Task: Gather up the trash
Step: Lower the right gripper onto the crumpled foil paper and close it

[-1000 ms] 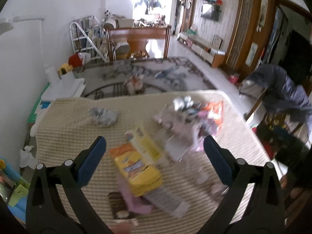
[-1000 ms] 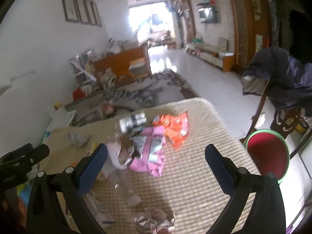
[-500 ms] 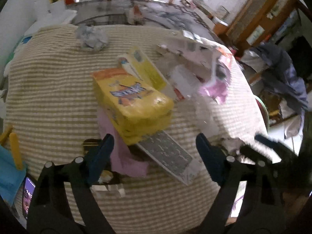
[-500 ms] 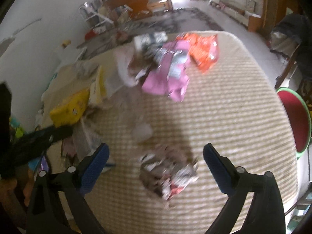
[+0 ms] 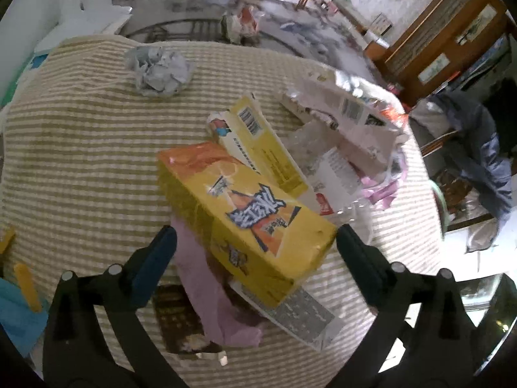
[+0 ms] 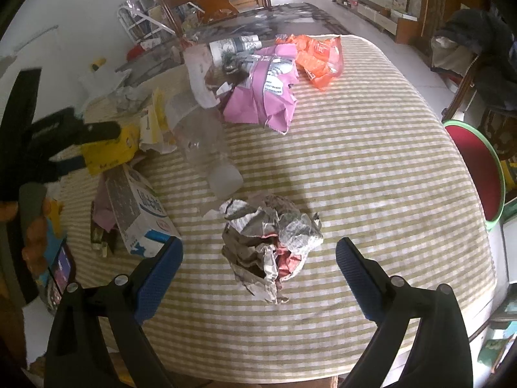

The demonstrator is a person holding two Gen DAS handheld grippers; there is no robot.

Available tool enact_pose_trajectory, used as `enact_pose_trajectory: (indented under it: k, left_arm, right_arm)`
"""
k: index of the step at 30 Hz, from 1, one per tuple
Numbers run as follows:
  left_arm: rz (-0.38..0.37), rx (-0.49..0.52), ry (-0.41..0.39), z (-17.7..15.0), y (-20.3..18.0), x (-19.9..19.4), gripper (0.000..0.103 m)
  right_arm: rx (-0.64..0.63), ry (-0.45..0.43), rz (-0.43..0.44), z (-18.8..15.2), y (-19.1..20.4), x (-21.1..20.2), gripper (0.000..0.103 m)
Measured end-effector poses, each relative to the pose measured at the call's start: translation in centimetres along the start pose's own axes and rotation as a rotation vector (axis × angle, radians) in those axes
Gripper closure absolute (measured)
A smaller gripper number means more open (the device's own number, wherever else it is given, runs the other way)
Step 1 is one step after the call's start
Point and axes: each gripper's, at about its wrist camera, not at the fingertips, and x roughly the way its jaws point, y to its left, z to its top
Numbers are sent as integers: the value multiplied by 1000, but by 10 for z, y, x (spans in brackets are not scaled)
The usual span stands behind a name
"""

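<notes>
Trash covers a round table [image 6: 371,168] under a striped cloth. The left gripper [image 5: 255,245] hangs over a yellow carton [image 5: 245,213], its jaws spread wide with one finger on each side of the carton's near end; neither finger visibly presses it, and nothing is held. That carton lies tilted on a pink wrapper [image 5: 213,291] and a white box [image 5: 297,310], with a slimmer yellow box [image 5: 261,142] just behind it and a grey paper ball [image 5: 158,71] farther back, well apart. The right gripper [image 6: 258,258] is also wide open and empty, its fingers flanking a crumpled newspaper wad [image 6: 271,239] without touching it. Beyond the wad lies a clear plastic bottle [image 6: 206,142], then a pink bag [image 6: 265,93] and an orange bag [image 6: 320,55] at the far side. A red stool [image 6: 478,174] stands beside the table.
</notes>
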Motion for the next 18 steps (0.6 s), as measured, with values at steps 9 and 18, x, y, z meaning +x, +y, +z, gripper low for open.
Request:
enact_pose_trajectory:
  k: [9, 18]
  left_arm:
    - [-73, -55, -15, -1, 26, -20, 13]
    - [17, -34, -37, -60, 46, -50, 13]
  right_arm:
    - [-28, 23, 32, 10, -8, 14, 11]
    - [-46, 147, 157, 19, -25, 45, 50]
